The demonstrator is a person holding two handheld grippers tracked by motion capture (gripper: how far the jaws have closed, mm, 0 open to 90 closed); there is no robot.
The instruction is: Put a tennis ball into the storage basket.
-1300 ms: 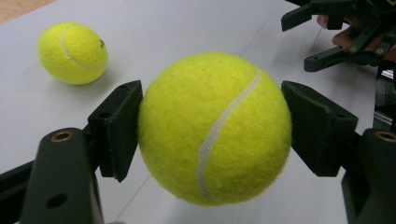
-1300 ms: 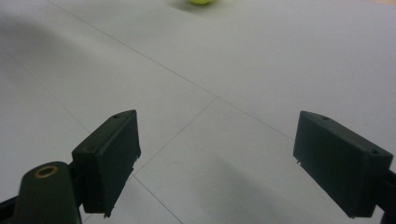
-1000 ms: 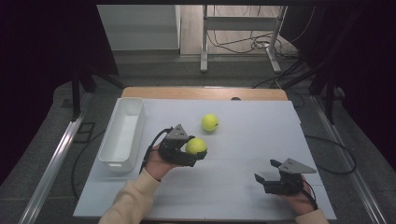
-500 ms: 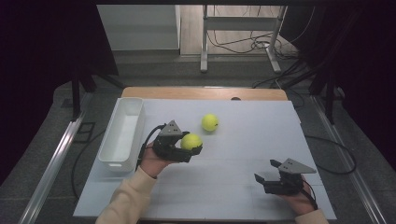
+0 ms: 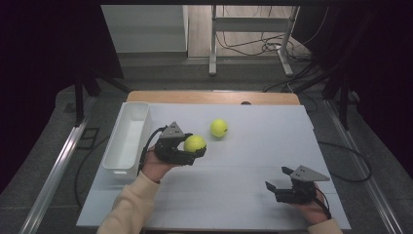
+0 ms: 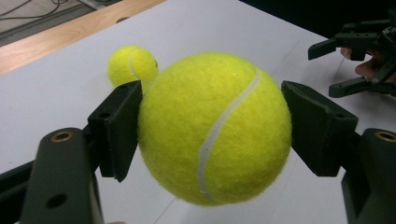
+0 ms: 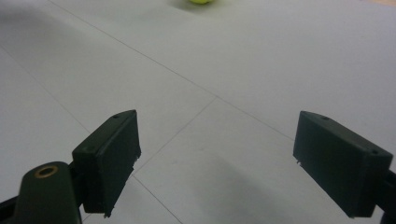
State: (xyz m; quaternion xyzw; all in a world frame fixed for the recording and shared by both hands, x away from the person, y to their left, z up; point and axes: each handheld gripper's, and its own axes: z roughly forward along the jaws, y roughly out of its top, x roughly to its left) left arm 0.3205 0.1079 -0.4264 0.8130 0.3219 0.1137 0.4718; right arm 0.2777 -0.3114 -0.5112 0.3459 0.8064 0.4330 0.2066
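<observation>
Yellow-green felt marks the held tennis ball [image 5: 195, 143], which in the high view sits clamped in the left gripper [image 5: 191, 148] above the white table [image 5: 253, 195], just right of the white plastic bin [image 5: 127, 138]. Against the earlier pictures, that gripper and its ball have crept a little leftward, toward the bin, while the second tennis ball [image 5: 219, 127] lies where it was, near the table's middle, and the right gripper [image 5: 276, 187] rests unmoved at the near right corner. I judge the ball is being carried to the bin, with the drop not yet made. The bin is a long rectangular tub with smooth, slightly glossy walls, and it looks empty.

In the left gripper view, the flat black pads press on both sides of the held ball [image 6: 215, 128], so the grip is firm. The fuzzy nap and a curved pale seam show plainly. Behind the left pad peeks the other ball [image 6: 130, 64], resting on the matte white sheet, with a strip of wooden table edge [image 6: 60, 35] beyond.

In the right gripper view, the jaws of the right gripper [image 7: 217, 161] stand wide apart with nothing between them, only smooth white surface crossed by faint thin lines; a sliver of a yellow ball [image 7: 201, 2] shows at the top edge.
</observation>
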